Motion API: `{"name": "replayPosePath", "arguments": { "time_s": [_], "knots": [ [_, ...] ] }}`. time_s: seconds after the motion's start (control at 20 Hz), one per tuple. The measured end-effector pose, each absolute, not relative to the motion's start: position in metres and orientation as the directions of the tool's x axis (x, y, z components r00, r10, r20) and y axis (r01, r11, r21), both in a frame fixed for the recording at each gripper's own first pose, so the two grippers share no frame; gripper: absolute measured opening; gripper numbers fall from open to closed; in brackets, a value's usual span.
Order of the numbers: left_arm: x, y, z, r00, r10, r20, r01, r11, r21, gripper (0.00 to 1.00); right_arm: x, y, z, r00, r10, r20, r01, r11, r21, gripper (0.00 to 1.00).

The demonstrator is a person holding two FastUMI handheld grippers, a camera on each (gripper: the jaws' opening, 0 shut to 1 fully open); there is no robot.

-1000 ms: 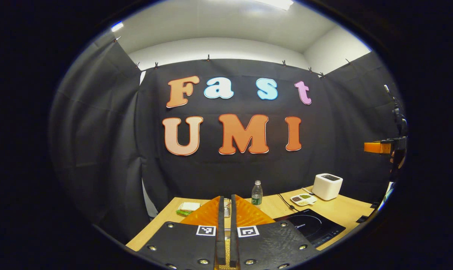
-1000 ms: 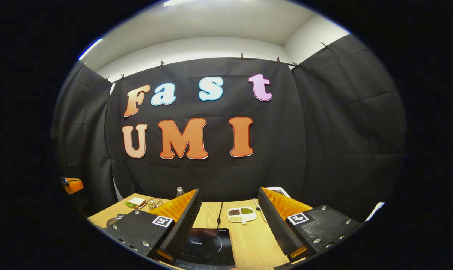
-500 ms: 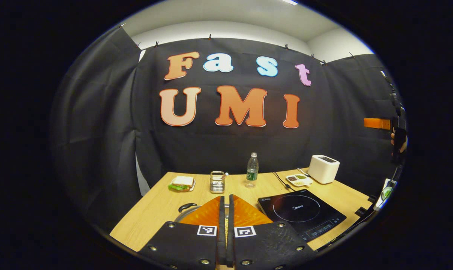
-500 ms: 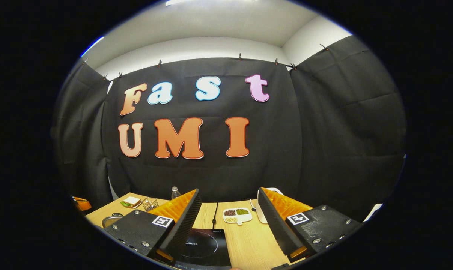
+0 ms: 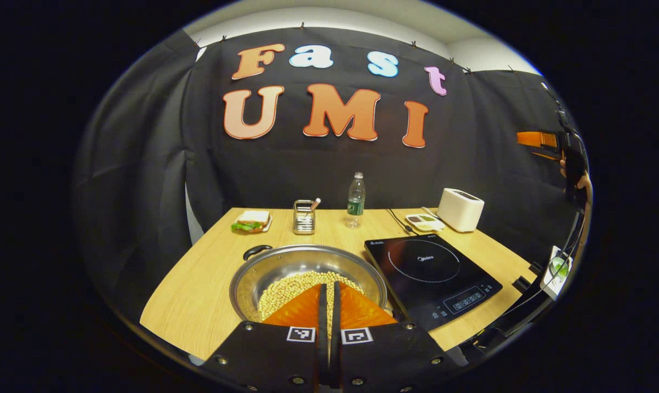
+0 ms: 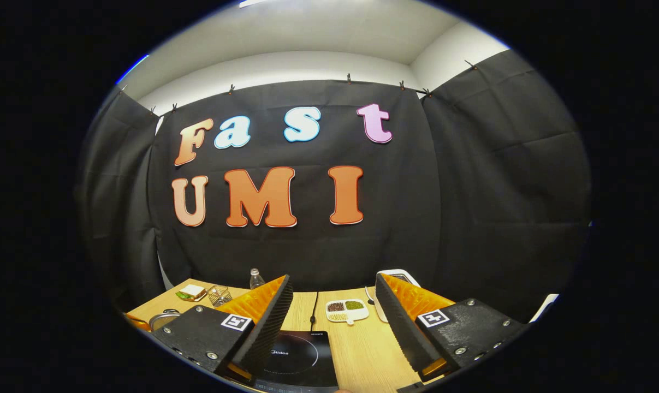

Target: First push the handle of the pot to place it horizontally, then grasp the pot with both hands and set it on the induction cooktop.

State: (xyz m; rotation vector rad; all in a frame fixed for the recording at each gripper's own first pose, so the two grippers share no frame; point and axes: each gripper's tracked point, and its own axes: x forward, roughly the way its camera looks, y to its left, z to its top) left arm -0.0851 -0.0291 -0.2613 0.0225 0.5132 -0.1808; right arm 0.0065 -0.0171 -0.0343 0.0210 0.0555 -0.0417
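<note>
While the left gripper [image 5: 327, 305] is carried with its two fingers pressed together and nothing between them, it is poised above the near rim of the wide, shallow stainless-steel pot [image 5: 307, 273], which sits on the pale wooden table [image 5: 198, 295] directly ahead of and below the fingertips. A heap of pale yellow beans [image 5: 294, 289] is seen inside the pot. One black loop handle [image 5: 256, 251] is visible on the far-left rim; the opposite handle is hidden behind the fingers, so its position cannot be told. Just to the right of the pot, almost touching it, the flat black glass induction cooktop [image 5: 433, 273] is laid.

The right gripper [image 6: 329, 322] is held wide open and empty, well above the table, with the cooktop [image 6: 299, 360] below and ahead of it; the pot's rim [image 6: 162, 318] is glimpsed far to its left.

Handling is judged as follows: the pot is rigid, its polished metal likely slippery, and the bean load makes it fairly heavy and liable to spill if tipped. Hold is best taken at the two loop handles, one per gripper, and the pot kept level.
</note>
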Motion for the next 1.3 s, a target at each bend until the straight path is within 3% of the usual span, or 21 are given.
{"name": "replayPosePath", "arguments": {
  "time_s": [0.75, 0.9, 1.1, 1.3],
  "knots": [
    [-0.154, -0.043, -0.359, 0.689, -0.21, -0.694, 0.24, 0.969, -0.055, 0.03, 0.004, -0.022, -0.053, 0.995, -0.034, -0.097, 0.038, 0.998, 0.04, 0.95],
    [-0.153, -0.041, -0.373, 0.662, -0.192, -0.725, 0.26, 0.965, -0.018, 0.03, 0.005, -0.022, -0.058, 0.994, -0.03, -0.107, 0.035, 0.998, 0.043, 0.95],
    [-0.15, -0.048, -0.39, 0.602, -0.221, -0.768, 0.261, 0.963, -0.073, 0.02, 0.009, -0.025, -0.069, 0.991, -0.032, -0.127, 0.038, 0.998, 0.046, 0.95],
    [-0.14, -0.054, -0.39, 0.596, -0.222, -0.771, 0.279, 0.958, -0.061, 0.03, 0.014, -0.029, -0.078, 0.988, -0.033, -0.149, 0.042, 0.997, 0.057, 0.95]
  ]
}}
